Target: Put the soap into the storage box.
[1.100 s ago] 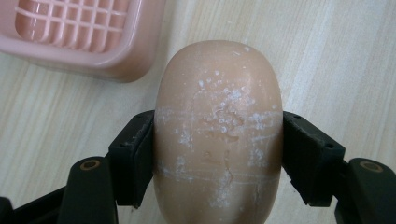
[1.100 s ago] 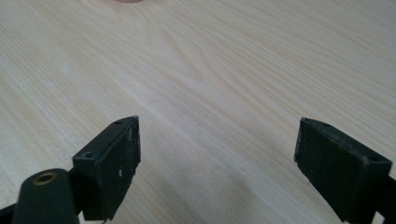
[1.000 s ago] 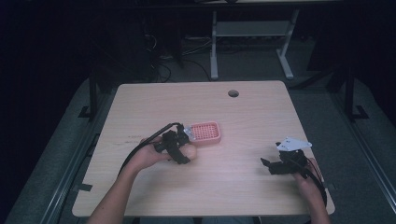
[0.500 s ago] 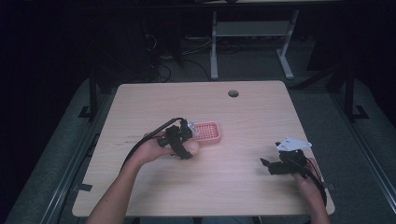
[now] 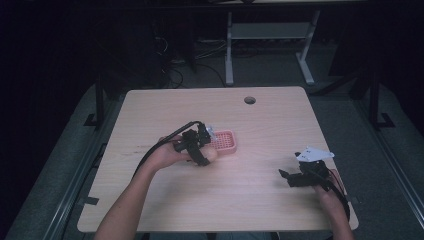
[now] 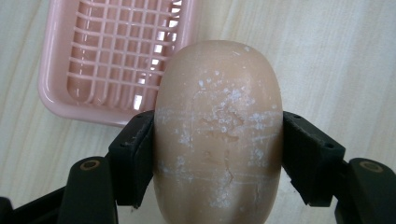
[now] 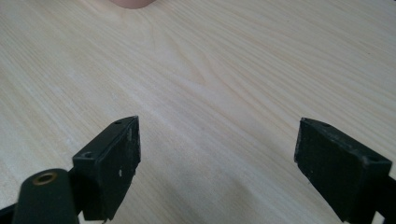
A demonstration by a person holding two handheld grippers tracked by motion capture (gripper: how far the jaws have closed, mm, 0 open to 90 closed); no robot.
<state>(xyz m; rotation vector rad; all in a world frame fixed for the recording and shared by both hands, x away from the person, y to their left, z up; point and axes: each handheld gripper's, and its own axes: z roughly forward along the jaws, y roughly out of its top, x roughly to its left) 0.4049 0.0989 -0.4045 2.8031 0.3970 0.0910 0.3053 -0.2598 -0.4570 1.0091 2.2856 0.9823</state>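
A dim room surrounds a pale wood surface (image 5: 260,125) with a round hole (image 5: 249,100) near its far edge; a white desk frame (image 5: 270,40) and loose cables stand on the grey floor behind it.

The left hand-held gripper (image 6: 218,154) is clenched on a soap (image 6: 218,135), a beige oval bar flecked with white scuffs. In the left gripper view its two black jaws press against the bar's two long sides, and the bar stands out past them toward the top of the view. From the high view the left hand-held gripper (image 5: 202,150) sits left of the surface's middle, the soap (image 5: 211,155) showing at its tip, with a black cable trailing back along the forearm.

A pink tray (image 6: 112,60) with a grid bottom lies on the surface just beyond the soap. In the left gripper view the bar overlaps the tray's near right corner; whether the two touch cannot be told. In the high view the tray (image 5: 227,142) lies just right of the gripper's tip.

The right hand-held gripper (image 7: 217,154) is released, its jaws spread wide with bare wood between them, and a sliver of the soap (image 7: 133,3) shows at the top edge of the right gripper view. In the high view the right hand-held gripper (image 5: 287,177) rests low near the right front of the surface, well apart from the tray, with a grey plate on top.
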